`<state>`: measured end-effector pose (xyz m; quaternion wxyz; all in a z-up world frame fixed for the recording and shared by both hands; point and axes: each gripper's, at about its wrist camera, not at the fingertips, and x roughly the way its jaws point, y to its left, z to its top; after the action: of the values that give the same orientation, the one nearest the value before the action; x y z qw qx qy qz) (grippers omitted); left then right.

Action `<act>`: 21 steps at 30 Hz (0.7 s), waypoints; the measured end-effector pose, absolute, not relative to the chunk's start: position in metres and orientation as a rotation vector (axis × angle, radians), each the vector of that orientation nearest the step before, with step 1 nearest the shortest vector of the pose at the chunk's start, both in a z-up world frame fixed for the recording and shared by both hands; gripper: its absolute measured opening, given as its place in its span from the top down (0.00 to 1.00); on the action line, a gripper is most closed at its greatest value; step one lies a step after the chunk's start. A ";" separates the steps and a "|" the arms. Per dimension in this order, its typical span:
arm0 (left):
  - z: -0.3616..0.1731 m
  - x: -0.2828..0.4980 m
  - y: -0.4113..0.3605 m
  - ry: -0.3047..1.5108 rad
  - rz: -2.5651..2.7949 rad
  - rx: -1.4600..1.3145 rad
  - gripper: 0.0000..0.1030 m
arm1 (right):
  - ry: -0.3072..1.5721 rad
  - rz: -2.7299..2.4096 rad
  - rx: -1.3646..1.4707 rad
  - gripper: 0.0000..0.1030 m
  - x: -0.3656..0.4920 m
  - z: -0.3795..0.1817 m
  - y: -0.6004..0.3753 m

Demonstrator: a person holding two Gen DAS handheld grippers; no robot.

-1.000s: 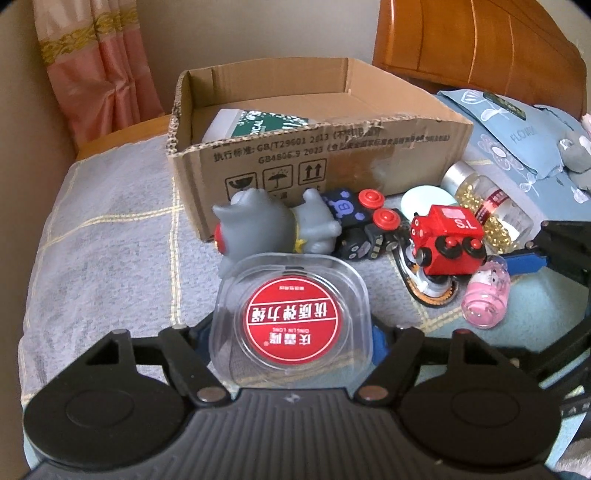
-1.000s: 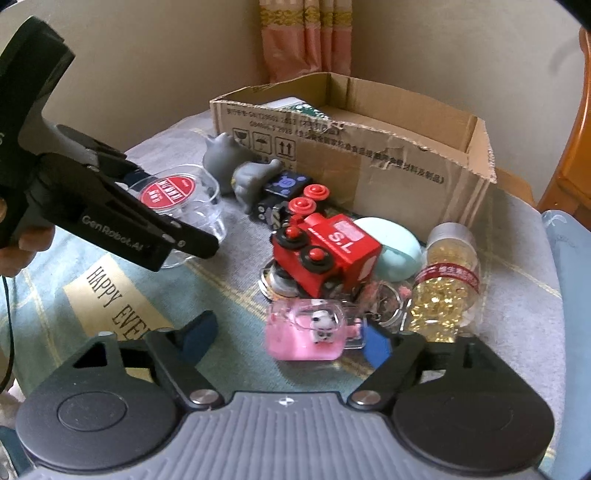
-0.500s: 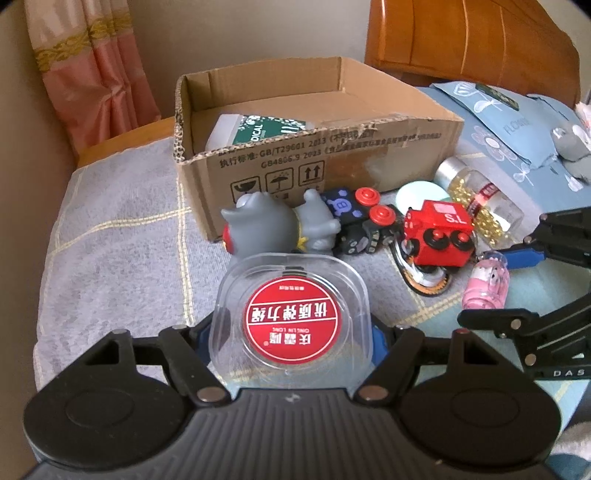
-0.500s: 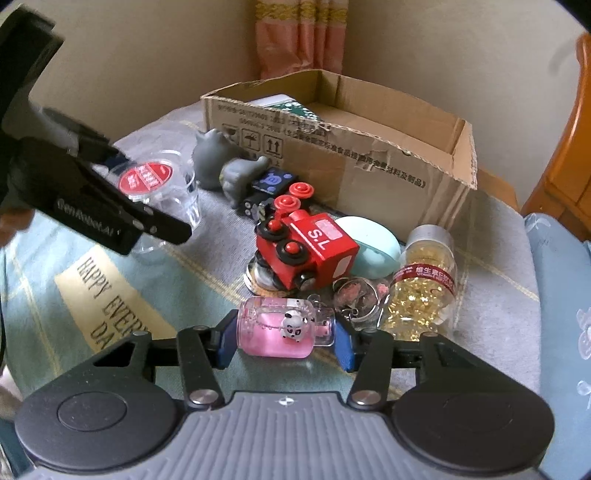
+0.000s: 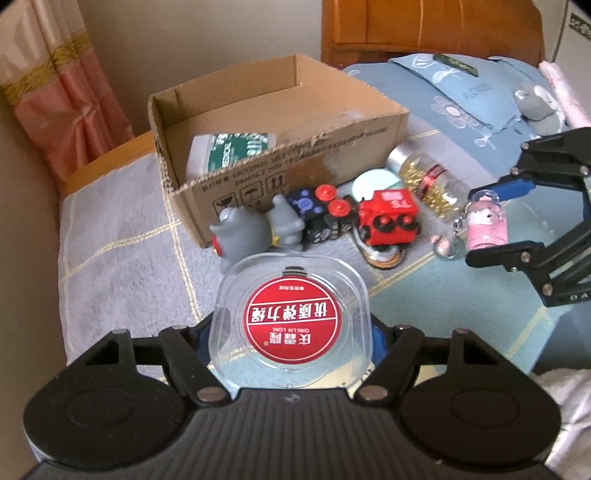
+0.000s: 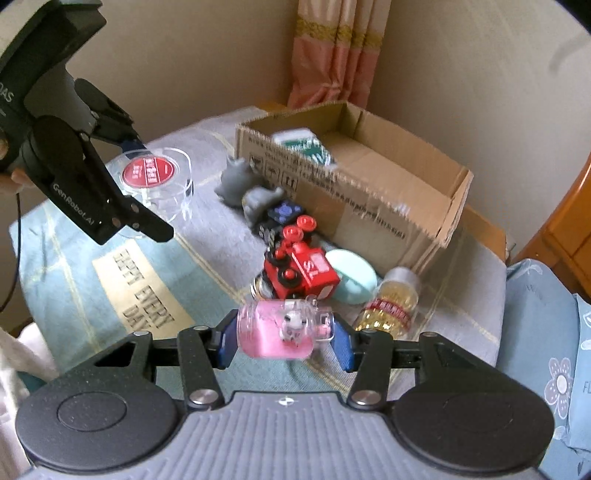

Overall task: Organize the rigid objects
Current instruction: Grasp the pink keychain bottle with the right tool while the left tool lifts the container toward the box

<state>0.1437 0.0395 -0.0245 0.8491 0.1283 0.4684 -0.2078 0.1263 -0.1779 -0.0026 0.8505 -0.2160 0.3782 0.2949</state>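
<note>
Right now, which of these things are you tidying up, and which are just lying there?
Tidying: clear tub in left gripper; pink bottle in right gripper; red train, grey toy, capsule jar; cardboard box.

Just lying there: blue pillow, curtain, wooden headboard.

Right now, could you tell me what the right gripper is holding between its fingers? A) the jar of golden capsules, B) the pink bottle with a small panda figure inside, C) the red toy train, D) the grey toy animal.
B: the right gripper has its blue pads pressed on both ends of the pink bottle, while the train, jar and grey toy lie on the bed.
</note>
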 end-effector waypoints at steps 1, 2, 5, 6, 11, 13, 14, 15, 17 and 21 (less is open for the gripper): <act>-0.019 0.143 0.040 0.986 -0.445 0.271 0.28 | 0.789 0.626 -0.461 0.46 0.125 0.002 -0.179; -0.016 0.143 0.039 0.982 -0.449 0.276 0.28 | 0.780 0.627 -0.468 0.46 0.125 0.006 -0.179; -0.004 0.144 0.037 0.965 -0.460 0.301 0.28 | 0.776 0.633 -0.470 0.46 0.127 0.016 -0.182; 0.000 0.145 0.036 0.962 -0.464 0.307 0.28 | 0.774 0.634 -0.461 0.46 0.129 0.021 -0.183; 0.017 0.155 0.032 0.940 -0.474 0.312 0.28 | 0.739 0.629 -0.445 0.46 0.140 0.043 -0.189; 0.023 0.161 0.029 0.924 -0.475 0.318 0.28 | 0.720 0.623 -0.438 0.46 0.146 0.052 -0.190; 0.027 0.165 0.028 0.916 -0.474 0.319 0.28 | 0.712 0.620 -0.435 0.46 0.150 0.057 -0.191; 0.031 0.168 0.027 0.908 -0.473 0.320 0.28 | 0.704 0.617 -0.432 0.46 0.154 0.061 -0.192; 0.039 0.176 0.023 0.888 -0.475 0.323 0.28 | 0.690 0.608 -0.423 0.46 0.163 0.068 -0.193; 0.052 0.195 0.017 0.849 -0.477 0.324 0.28 | 0.687 0.598 -0.385 0.46 0.185 0.079 -0.197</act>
<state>0.1950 0.0175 0.0520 0.8712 0.1550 0.4061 -0.2280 0.1846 -0.1966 0.0791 0.8802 -0.1847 0.3297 0.2871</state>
